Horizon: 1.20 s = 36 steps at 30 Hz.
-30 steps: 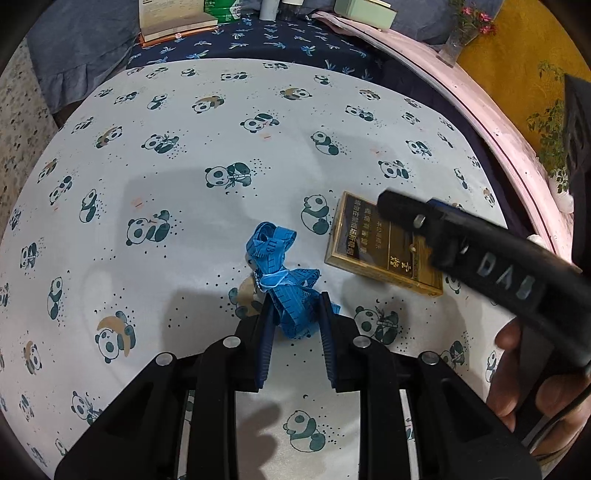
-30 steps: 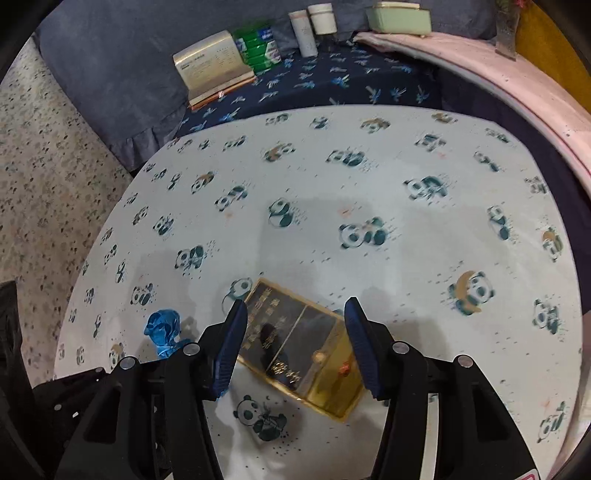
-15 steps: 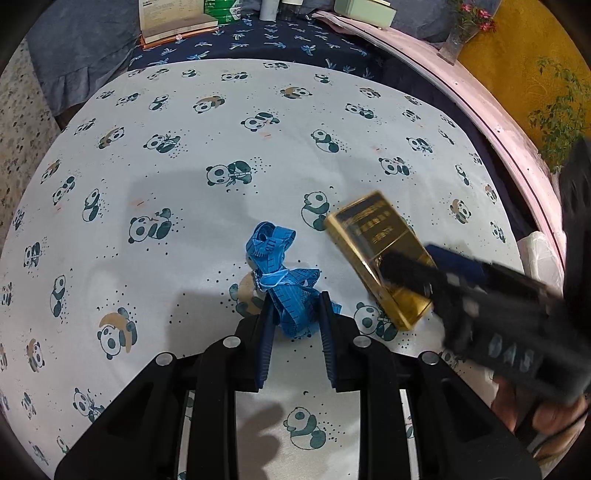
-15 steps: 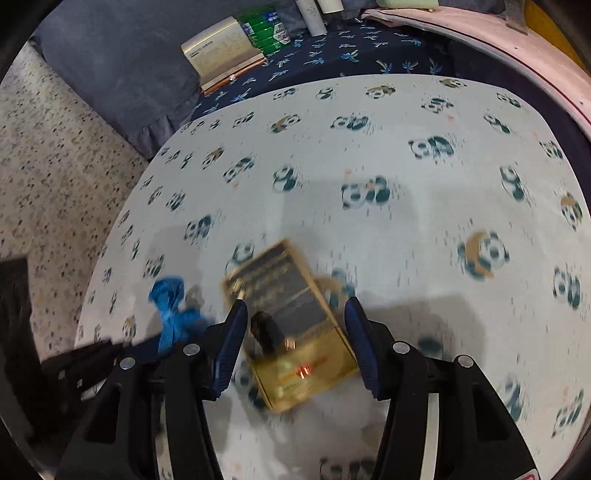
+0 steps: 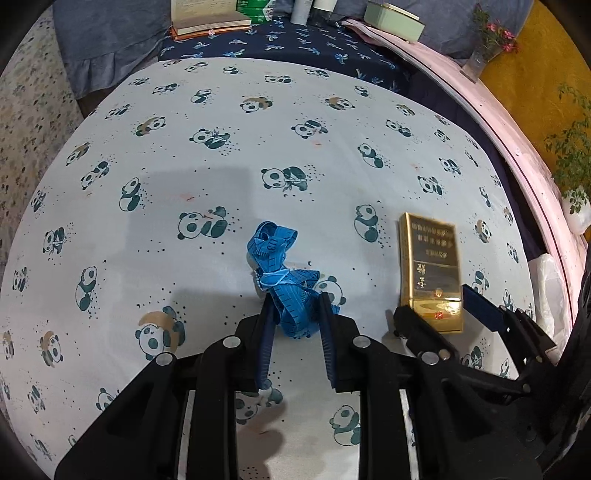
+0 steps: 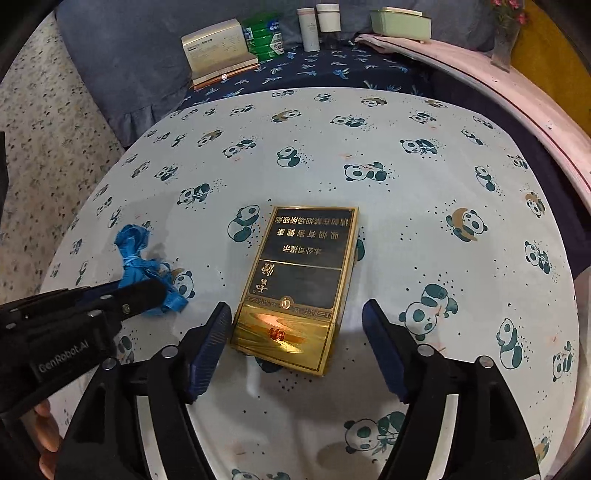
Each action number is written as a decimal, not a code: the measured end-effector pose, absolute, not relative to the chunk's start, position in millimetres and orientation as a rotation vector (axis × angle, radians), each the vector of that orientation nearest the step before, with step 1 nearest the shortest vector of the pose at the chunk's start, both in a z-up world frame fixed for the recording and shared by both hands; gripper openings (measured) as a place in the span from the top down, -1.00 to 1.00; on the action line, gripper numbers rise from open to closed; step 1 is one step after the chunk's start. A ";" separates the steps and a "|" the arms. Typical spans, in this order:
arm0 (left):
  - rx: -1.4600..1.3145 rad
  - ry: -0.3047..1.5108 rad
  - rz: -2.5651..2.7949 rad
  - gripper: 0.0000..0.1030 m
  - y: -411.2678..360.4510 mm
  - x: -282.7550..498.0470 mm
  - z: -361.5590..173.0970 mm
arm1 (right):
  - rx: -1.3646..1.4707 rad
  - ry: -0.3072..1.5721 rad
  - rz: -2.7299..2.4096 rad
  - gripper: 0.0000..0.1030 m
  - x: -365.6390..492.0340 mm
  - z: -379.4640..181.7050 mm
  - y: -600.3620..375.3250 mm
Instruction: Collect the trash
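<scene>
Two pieces of trash lying near the front of the counter: blue measuring tape, bunched and knotted, and gold cigarette box flat just to its right, apart from it. Pinching the tape's near end with the left hand-held gripper, pads closing on the blue coil, probably so the loose loops come up as one bundle. Straddling the box's near, gold end with the right hand-held gripper, jaws opening wide and touching neither long side, likely to clear its width before a squeeze. Covering the counter: a pale cloth printed with pandas. Sitting at the far edge on dark blue fabric: a book, green packets, white bottles, a pale green tin. Running along the right: a pink ledge with flowers and yellow wall behind.
</scene>
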<state>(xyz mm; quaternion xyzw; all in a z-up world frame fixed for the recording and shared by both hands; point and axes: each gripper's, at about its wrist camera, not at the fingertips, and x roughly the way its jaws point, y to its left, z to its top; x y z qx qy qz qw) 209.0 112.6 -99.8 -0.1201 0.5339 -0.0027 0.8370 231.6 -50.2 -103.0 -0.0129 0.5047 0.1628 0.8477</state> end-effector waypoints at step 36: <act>-0.053 1.051 -0.314 0.58 -52.0 162.0 -45.0 | 0.290 0.925 -0.001 -0.13 121.6 -61.4 -209.6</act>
